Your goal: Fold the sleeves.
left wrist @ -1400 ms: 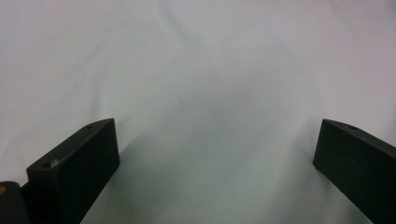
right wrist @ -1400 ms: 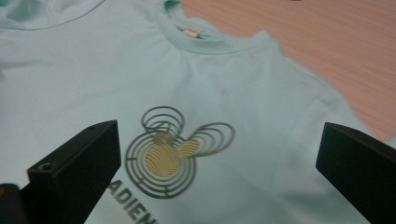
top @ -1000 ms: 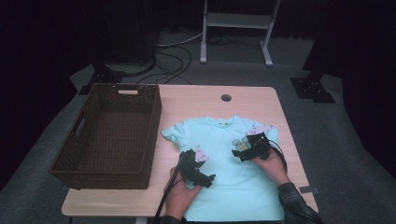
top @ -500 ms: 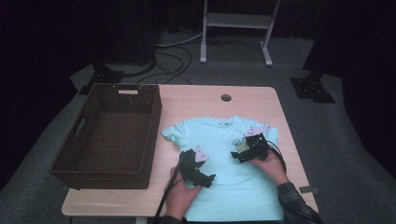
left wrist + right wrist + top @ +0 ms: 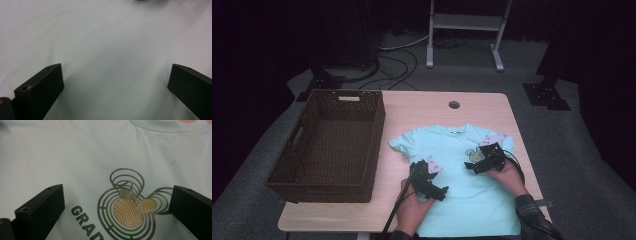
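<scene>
High view: my left gripper (image 5: pixel 438 190) and right gripper (image 5: pixel 475 166) have barely shifted, jaws spread and empty above the t-shirt (image 5: pixel 472 200), so no grasp begun.

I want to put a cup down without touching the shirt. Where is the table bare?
Bare wood lies along the far edge of the table, between the basket and the right edge, beyond the T-shirt collar. A thin strip runs between basket and shirt. The near right is crowded: the shirt, left gripper and right gripper.
</scene>
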{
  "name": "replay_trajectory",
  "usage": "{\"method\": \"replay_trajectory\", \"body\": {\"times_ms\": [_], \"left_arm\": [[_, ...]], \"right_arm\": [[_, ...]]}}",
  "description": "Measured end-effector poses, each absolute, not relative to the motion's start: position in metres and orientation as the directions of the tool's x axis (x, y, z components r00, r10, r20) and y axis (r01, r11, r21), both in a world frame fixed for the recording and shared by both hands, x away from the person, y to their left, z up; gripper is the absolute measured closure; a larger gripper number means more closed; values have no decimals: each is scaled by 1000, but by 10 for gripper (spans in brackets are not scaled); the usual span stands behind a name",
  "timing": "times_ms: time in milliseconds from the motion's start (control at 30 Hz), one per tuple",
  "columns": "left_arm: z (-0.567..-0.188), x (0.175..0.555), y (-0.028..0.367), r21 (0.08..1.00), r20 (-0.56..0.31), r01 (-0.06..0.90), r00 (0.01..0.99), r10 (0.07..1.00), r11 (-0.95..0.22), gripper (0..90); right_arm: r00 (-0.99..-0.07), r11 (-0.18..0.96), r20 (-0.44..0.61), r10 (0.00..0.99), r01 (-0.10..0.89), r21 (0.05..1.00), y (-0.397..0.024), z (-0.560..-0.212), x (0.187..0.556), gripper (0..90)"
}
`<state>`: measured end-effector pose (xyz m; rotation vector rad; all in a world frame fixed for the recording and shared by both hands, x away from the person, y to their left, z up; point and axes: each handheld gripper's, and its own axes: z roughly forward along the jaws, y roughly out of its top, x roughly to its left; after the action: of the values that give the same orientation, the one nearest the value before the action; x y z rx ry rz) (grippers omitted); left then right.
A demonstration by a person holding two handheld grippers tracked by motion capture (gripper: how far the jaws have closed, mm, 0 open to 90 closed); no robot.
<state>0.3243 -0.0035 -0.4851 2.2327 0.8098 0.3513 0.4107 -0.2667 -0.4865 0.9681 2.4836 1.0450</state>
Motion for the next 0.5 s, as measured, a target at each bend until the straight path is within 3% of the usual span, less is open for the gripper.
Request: {"method": "replay_trajectory", "body": {"times_ms": [500], "left_arm": [[-485,320,-43,711,11,434,779,627,-553,0]], "right_arm": [[-752,527,4,659,466,711,-308,-487,409,0]]}}
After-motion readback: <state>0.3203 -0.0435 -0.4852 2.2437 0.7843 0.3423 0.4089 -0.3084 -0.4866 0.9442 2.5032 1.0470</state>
